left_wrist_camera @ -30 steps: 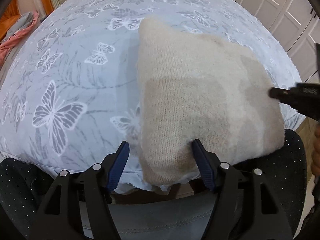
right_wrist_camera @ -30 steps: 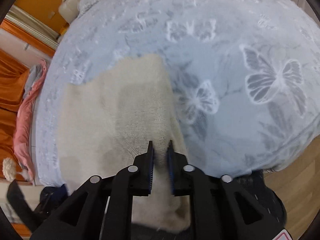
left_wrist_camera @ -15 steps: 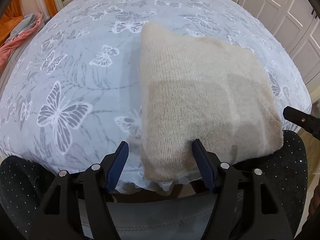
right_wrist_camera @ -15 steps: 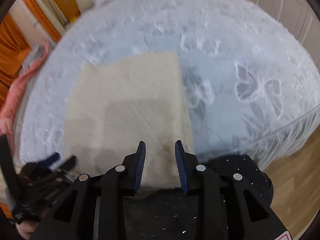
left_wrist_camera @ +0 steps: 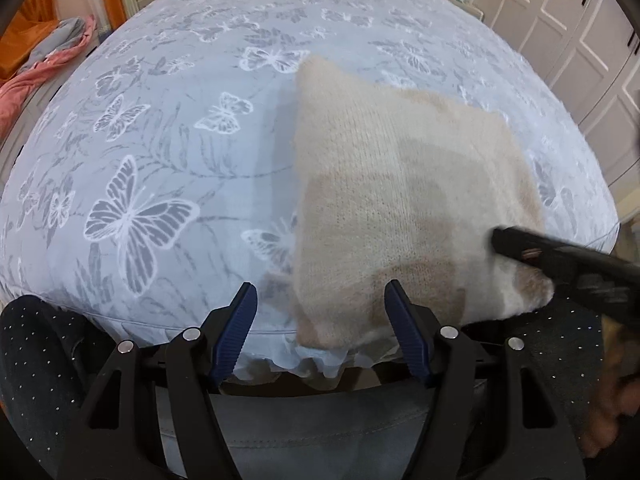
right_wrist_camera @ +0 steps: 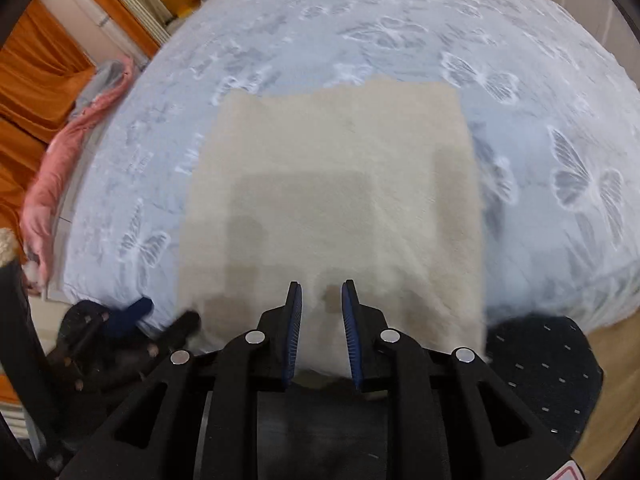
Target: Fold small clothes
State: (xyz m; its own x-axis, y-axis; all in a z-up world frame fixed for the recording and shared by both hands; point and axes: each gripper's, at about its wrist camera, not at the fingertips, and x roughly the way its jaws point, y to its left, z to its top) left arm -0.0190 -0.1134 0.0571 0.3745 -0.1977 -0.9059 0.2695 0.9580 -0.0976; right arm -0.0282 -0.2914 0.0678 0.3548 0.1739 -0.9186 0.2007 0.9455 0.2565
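A cream knitted garment [left_wrist_camera: 400, 200] lies folded into a rough square on the butterfly-print bed sheet [left_wrist_camera: 160, 140], its near edge at the bed's front edge. My left gripper [left_wrist_camera: 320, 320] is open, its blue fingers astride the garment's near left corner without gripping it. My right gripper [right_wrist_camera: 320, 308] is open with a narrow gap, over the near edge of the garment [right_wrist_camera: 332, 184]. The right gripper also shows in the left wrist view [left_wrist_camera: 560, 256], over the garment's near right corner. The left gripper shows blurred at the lower left of the right wrist view [right_wrist_camera: 132, 316].
Pink and grey clothes [left_wrist_camera: 48, 64] lie at the bed's left side, also in the right wrist view [right_wrist_camera: 64, 152]. White cupboard doors [left_wrist_camera: 580, 32] stand at the right. Dark dotted fabric [right_wrist_camera: 540, 368] sits below the bed's front edge. Orange curtains [right_wrist_camera: 32, 80] hang at left.
My right gripper let go of the garment's right edge, opened, and swung left over its near edge. My left gripper has stayed open at the near left corner.
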